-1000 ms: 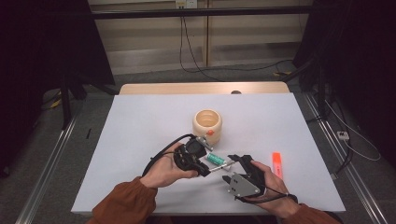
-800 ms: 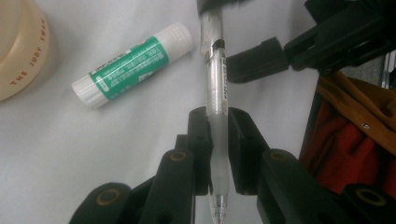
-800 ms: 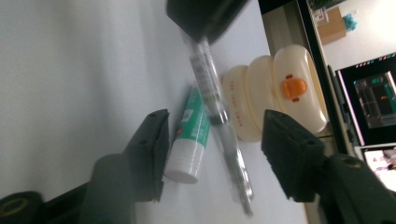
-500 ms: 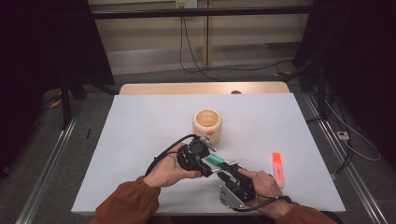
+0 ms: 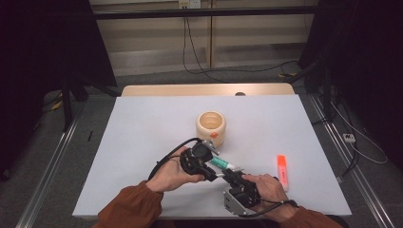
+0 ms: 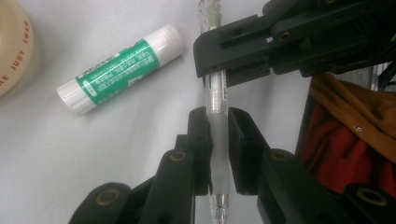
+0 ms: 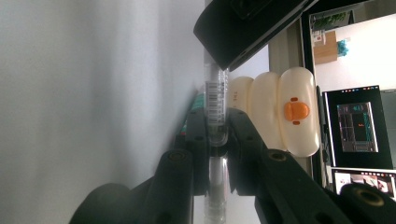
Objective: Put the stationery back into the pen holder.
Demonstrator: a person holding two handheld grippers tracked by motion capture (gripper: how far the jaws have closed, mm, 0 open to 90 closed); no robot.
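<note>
Two grippers now clamp one clear pen (image 6: 217,100) above the table (image 5: 142,123); the right gripper (image 5: 231,174) has just been closing, its jaws now pinching the barcoded end, so the pen looks ready for a handover or pulling apart; the left gripper (image 5: 212,170) grasps the frosted grip; glue stick (image 6: 122,67) lies beside.

Clear pen (image 6: 217,100), green-white glue stick (image 6: 120,69), orange highlighter (image 5: 282,172)

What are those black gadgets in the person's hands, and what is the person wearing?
Each hand holds a black two-jaw gripper: the left gripper and the right gripper. The jaws are chunky black links with brass-coloured pins. A black cable trails from each, and a grey three-cornered plate sits on the right one. The sleeves are rust-brown.
</note>
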